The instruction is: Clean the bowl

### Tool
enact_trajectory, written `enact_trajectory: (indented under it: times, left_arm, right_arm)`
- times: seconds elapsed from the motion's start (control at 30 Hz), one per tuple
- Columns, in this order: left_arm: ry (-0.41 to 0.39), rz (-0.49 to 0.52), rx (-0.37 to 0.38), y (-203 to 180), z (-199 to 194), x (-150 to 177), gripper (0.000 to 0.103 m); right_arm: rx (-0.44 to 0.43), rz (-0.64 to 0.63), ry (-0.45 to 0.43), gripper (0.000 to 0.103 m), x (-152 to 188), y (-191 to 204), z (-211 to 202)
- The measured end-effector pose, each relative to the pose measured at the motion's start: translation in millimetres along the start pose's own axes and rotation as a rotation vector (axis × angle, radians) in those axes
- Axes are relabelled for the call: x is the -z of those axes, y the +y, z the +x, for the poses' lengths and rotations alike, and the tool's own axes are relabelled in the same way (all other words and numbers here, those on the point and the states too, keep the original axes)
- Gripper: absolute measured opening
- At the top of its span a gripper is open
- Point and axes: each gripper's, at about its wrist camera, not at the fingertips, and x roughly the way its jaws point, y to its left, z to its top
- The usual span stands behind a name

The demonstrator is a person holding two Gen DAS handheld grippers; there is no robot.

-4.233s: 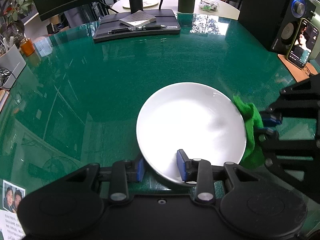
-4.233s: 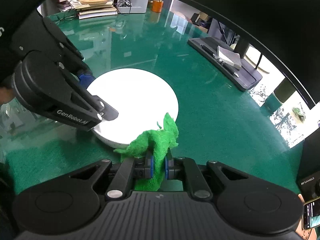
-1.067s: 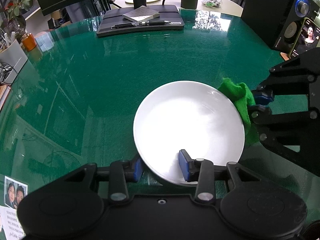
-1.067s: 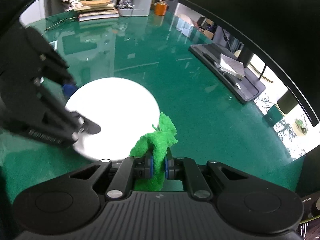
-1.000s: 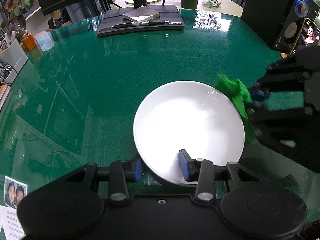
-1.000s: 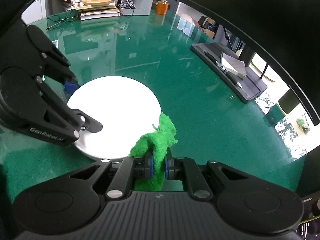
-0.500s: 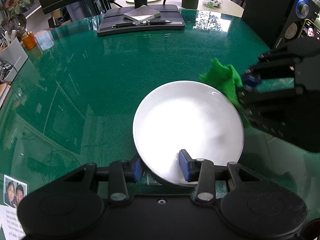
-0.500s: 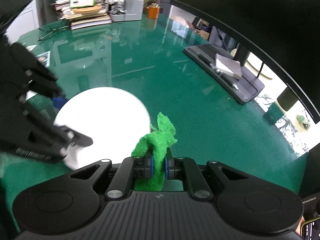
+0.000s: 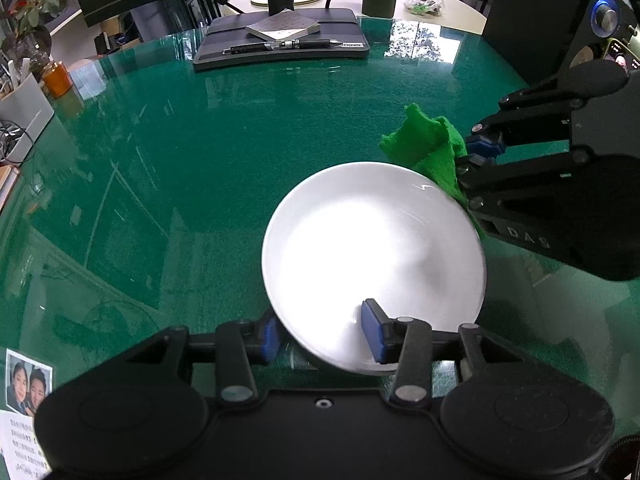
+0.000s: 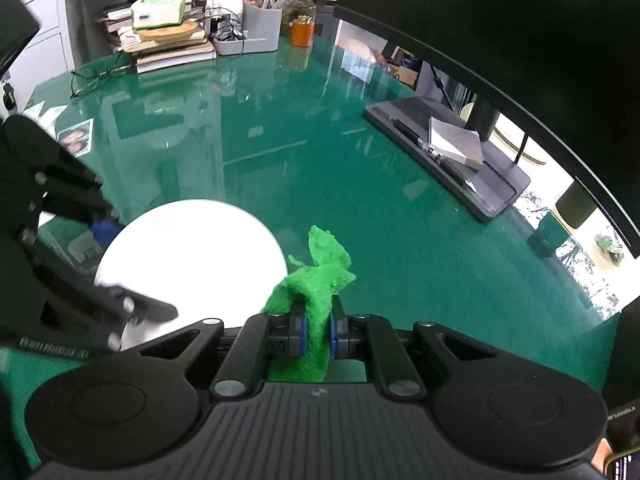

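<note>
1. The right claw [image 10: 318, 334] is staying clamped narrow on the green cloth [image 9: 430, 148], and over the last second it has lifted off the bowl's side to hang past the far rim, the cloth's loose end sticking up (apparently clear of the bowl).
2. The left claw [image 9: 322, 338] is straddling the near rim of the white bowl [image 9: 372, 256], one pad inside and one outside; its jaws are opening slightly, so the hold is looking loose rather than pinched.
3. The bowl is sitting on the green glass surface [image 9: 180, 160], right of centre in the left wrist view, its inside looking clean and white; that suggests a wiping pass is ending or resetting.
4. Open room is lying left and beyond the bowl; the grey tray [image 9: 280, 46] with pens is sitting well apart, while the speaker [image 9: 560, 20] is crowding the right side.
</note>
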Motion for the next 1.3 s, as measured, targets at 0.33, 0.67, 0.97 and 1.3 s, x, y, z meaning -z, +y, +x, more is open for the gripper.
enact_trajectory:
  times: [0.33, 0.67, 0.97, 1.3]
  left_arm:
    - [0.002, -0.003, 0.001, 0.3, 0.8, -0.6, 0.042]
    - [0.006, 0.000, 0.000, -0.6, -0.5, 1.4, 0.042]
    - [0.008, -0.001, -0.003, -1.6, -1.5, 1.5, 0.043]
    - [0.012, -0.004, -0.008, -2.0, -1.7, 1.7, 0.043]
  right_arm:
    - [-0.014, 0.014, 0.011, 0.010, -0.3, -2.2, 2.4]
    - [-0.029, 0.024, 0.039, 0.010, 8.3, -2.0, 3.5]
    - [-0.042, 0.031, 0.038, 0.010, 9.7, -2.8, 5.0]
    - [-0.054, 0.042, 0.015, 0.010, 4.6, -7.1, 7.6]
